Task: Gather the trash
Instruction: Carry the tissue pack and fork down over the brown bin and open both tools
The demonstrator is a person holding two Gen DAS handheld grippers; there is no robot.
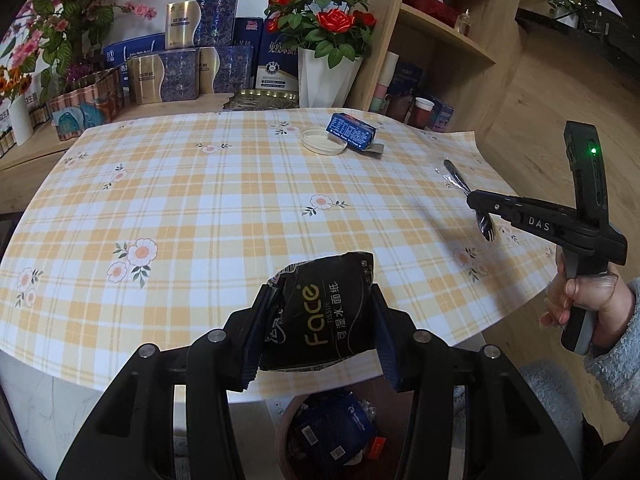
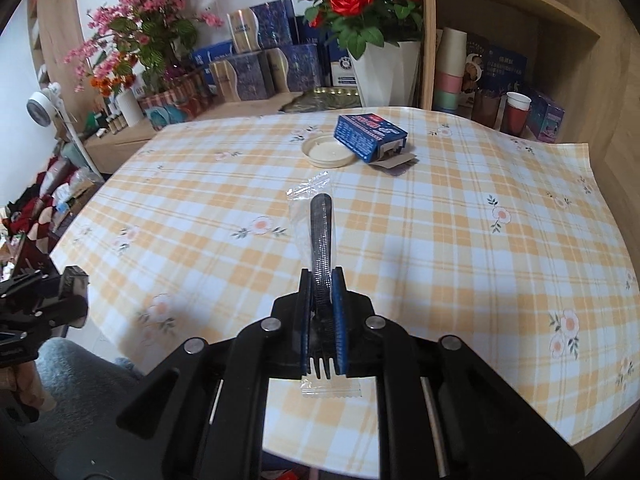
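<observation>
My left gripper [image 1: 316,316] is shut on a black Face tissue packet [image 1: 320,316] and holds it at the table's near edge, above a round bin [image 1: 332,436] with blue boxes inside. My right gripper [image 2: 323,312] is shut on a black plastic fork in a clear wrapper [image 2: 320,232], held above the checked tablecloth [image 2: 440,240]. In the left wrist view the right gripper [image 1: 478,204] is at the right with the fork [image 1: 460,182] in it. A blue carton [image 2: 370,136] and a white round lid [image 2: 326,152] lie at the far side of the table.
Behind the table stand blue gift boxes [image 1: 188,64], a white pot of red roses [image 1: 324,76] and pink flowers [image 2: 140,28]. A wooden shelf [image 2: 500,60] with cups is at the back right. Clutter lies on the floor at left [image 2: 44,200].
</observation>
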